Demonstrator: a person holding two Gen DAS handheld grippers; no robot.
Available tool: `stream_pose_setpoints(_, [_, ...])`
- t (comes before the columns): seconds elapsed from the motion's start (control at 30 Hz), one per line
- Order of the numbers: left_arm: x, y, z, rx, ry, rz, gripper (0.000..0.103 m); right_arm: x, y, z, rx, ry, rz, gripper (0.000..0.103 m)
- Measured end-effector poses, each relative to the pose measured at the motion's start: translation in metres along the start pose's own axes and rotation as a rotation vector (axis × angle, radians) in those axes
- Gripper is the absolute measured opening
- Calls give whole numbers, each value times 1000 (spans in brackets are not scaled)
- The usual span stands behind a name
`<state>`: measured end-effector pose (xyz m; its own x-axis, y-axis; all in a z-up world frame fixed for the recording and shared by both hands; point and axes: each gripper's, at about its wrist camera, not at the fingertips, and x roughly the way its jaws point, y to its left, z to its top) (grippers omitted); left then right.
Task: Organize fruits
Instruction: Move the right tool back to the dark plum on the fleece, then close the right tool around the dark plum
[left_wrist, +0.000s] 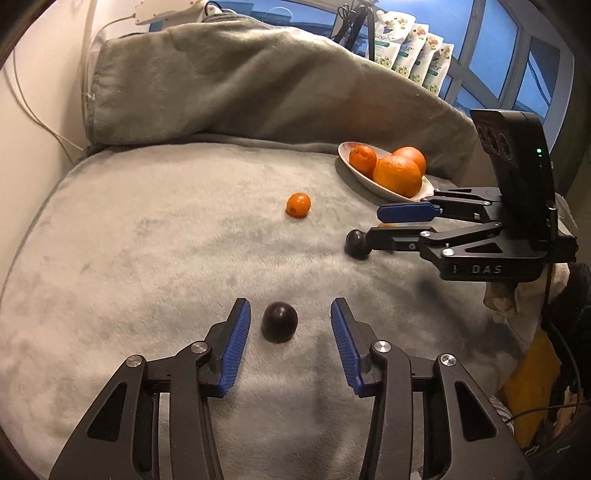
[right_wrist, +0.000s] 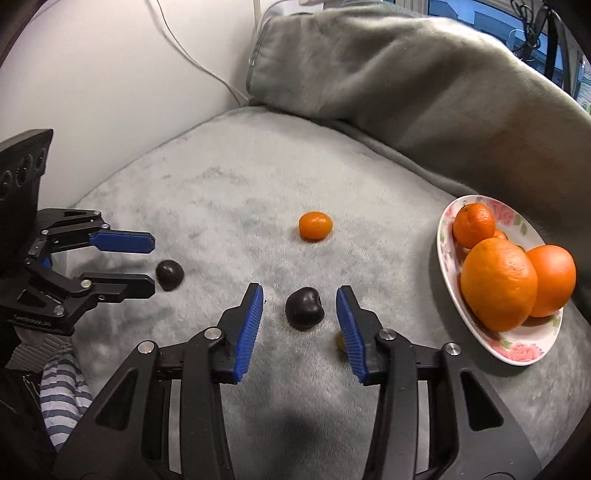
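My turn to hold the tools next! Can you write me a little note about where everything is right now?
Left tool: open around a dark plum, not gripping.
Right tool: open around the other dark plum, not gripping.
Done: two oranges and a mandarin sit in the flowered dish.
Left: both plums and a loose mandarin on the grey blanket.

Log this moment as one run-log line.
left gripper: open around dark round fruit | right gripper: open around dark lobed fruit | neither gripped
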<state>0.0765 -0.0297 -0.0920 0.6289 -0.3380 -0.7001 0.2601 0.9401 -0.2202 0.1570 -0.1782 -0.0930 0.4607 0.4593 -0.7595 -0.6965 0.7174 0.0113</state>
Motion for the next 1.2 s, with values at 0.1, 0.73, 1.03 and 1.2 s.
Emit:
stream_pose_setpoints(0.1, [2, 2, -2, -4, 8, 2, 41, 7, 1, 1, -12, 17, -9, 40])
stream_pose_setpoints(0.73, [15, 7, -5, 15, 39, 11, 31, 26, 9, 5, -78, 82, -60, 31])
stream_pose_setpoints(1.03, [22, 5, -7, 38, 56, 28, 21, 28, 9, 5, -85, 90, -75, 26])
stream_pose_setpoints(1.2, [22, 5, -7, 35, 54, 26, 20, 30, 11, 6, -105, 99, -85, 26])
